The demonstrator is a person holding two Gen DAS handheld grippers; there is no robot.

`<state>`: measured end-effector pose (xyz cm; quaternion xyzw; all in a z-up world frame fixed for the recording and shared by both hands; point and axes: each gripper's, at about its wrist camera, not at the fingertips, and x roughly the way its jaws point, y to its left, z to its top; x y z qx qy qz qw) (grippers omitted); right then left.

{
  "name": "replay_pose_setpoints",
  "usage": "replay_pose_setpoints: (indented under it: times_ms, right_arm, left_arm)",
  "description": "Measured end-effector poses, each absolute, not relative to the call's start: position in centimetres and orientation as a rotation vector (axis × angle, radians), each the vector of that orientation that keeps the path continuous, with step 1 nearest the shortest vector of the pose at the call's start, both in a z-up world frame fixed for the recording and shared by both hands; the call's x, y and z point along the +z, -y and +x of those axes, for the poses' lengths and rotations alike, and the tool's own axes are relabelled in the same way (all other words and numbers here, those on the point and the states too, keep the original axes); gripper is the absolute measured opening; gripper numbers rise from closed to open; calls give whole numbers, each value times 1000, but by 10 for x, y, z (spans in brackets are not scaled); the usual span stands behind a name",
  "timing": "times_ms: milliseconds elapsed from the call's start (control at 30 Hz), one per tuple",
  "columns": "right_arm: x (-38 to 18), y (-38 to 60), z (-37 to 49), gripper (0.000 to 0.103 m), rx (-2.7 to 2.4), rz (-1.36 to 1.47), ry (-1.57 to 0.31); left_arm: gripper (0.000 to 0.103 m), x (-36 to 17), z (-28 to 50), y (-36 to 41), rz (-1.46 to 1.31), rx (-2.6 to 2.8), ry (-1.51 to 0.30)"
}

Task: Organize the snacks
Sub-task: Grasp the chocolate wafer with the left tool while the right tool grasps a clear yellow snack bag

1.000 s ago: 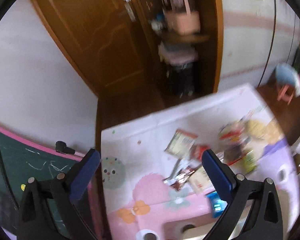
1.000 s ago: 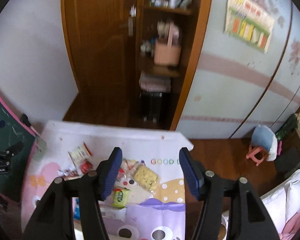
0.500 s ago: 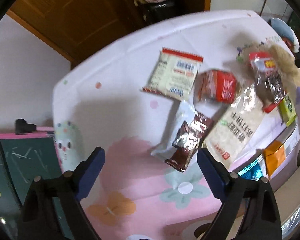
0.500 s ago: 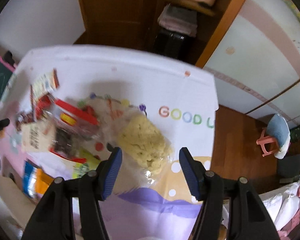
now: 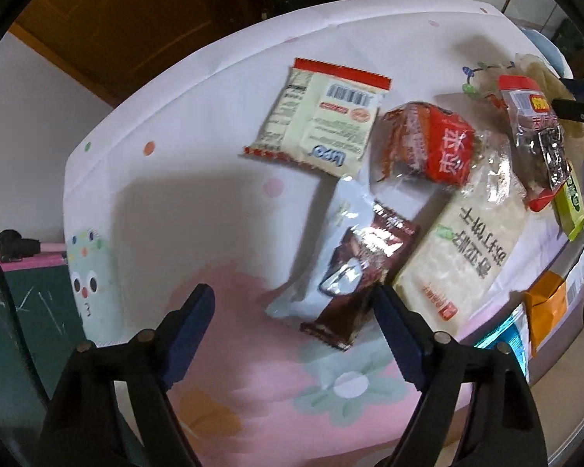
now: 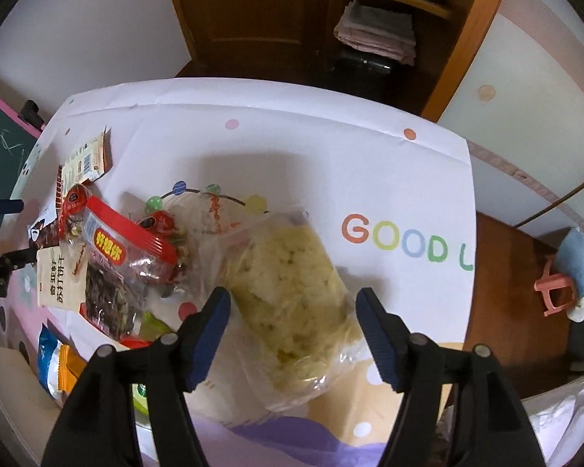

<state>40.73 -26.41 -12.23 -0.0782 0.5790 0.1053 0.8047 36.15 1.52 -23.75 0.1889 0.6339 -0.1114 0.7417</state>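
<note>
Right wrist: right gripper (image 6: pixel 294 330) gaping wide, straddling clear bag of yellow snack (image 6: pixel 292 292), long axis running fwd-back. Left gripper (image 5: pixel 292 330) also wide, hovering by brown wrapper (image 5: pixel 360 272).

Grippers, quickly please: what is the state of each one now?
Left gripper: open, holding nothing.
Right gripper: open, holding nothing, above the clear bag.

A brown wrapper (image 5: pixel 364 272) covers much of the silver sachet (image 5: pixel 331 249) beneath it. The orange packet (image 6: pixel 69 367) and blue packet (image 6: pixel 46 354) slip behind the right gripper (image 6: pixel 294 303). The cracker bag (image 5: pixel 467 249) lies partly under a red-labelled pouch (image 5: pixel 428 144).
</note>
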Motion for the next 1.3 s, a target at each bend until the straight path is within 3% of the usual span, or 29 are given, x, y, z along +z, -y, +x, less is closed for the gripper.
replay_pose_setpoints:
  times_ms: [333,500,667,700,767,900,1100,1300]
  right_arm:
    - [-133,265,407,69,298,-102,-1259]
    - [-137,257,407,70,310,-132,-1271]
    - [-138,251,406,70,277,-142,-1267]
    - [-138,249,405,65,262,-158,-1262]
    - [-139,242,403,55,223,-216,-1255]
    - [-134,244,392,54,186,-186,-1270]
    - [-86,246,349,54,171,-127,-1177]
    - [3,247,288,54,167,-75,-1038]
  left_arm:
    - [68,-243,383,-24,263,-251,-1416]
    - [54,-245,387,-33,208,-263,-1416]
    - [50,-242,380,-32,197,-239,-1407]
    - [36,-241,378,-33,192,-238,-1403]
    - [34,-239,371,-36,173,-232,-1401]
    - [33,-235,359,-45,140,-184,-1413]
    - [32,-185,330,-60,88,-171,-1345]
    - [32,-79,281,-58,58,-197,-1190]
